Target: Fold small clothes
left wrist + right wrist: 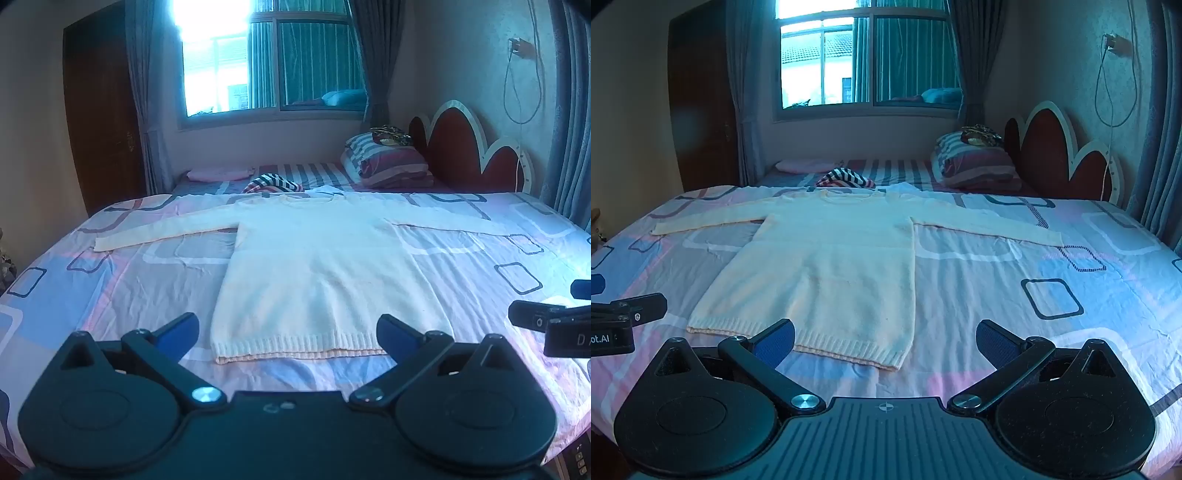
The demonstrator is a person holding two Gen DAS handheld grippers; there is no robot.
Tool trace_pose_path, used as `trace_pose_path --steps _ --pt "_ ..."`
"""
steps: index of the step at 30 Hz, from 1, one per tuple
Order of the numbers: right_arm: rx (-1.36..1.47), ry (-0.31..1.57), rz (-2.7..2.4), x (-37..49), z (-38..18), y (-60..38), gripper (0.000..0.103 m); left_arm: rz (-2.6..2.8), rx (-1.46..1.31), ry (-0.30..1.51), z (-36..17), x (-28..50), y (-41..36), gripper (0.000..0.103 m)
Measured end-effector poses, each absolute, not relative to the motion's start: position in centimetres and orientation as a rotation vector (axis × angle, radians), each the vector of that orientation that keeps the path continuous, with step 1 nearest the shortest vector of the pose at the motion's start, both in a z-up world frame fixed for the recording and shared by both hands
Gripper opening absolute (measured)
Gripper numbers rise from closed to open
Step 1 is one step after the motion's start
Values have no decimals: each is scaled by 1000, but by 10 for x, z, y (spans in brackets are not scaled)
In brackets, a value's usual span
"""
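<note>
Bedroom bed (110,280), flat cream sweater (317,266) near its front edge: soft, light, floppy knit, best pinched at hem corners, both grippers' fingers (181,328) spread wide, empty.

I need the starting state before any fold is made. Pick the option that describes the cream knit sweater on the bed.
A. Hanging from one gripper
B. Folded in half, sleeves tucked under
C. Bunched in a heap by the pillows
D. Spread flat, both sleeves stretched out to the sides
D: the cream knit sweater lies flat on the bedsheet with both sleeves stretched sideways, and neither open gripper touches it.
</note>
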State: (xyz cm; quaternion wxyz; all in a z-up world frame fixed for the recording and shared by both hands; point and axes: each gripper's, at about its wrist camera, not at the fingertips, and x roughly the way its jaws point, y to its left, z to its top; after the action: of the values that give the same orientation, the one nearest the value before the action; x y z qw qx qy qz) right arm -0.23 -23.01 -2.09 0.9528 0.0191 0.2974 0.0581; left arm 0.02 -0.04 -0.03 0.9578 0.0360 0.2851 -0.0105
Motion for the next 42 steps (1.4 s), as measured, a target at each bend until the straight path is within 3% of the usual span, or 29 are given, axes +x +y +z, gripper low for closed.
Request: trace_pose_path --steps 42 --pt "18 611 136 7 -24 -222 103 -4 60 589 -6 5 2 102"
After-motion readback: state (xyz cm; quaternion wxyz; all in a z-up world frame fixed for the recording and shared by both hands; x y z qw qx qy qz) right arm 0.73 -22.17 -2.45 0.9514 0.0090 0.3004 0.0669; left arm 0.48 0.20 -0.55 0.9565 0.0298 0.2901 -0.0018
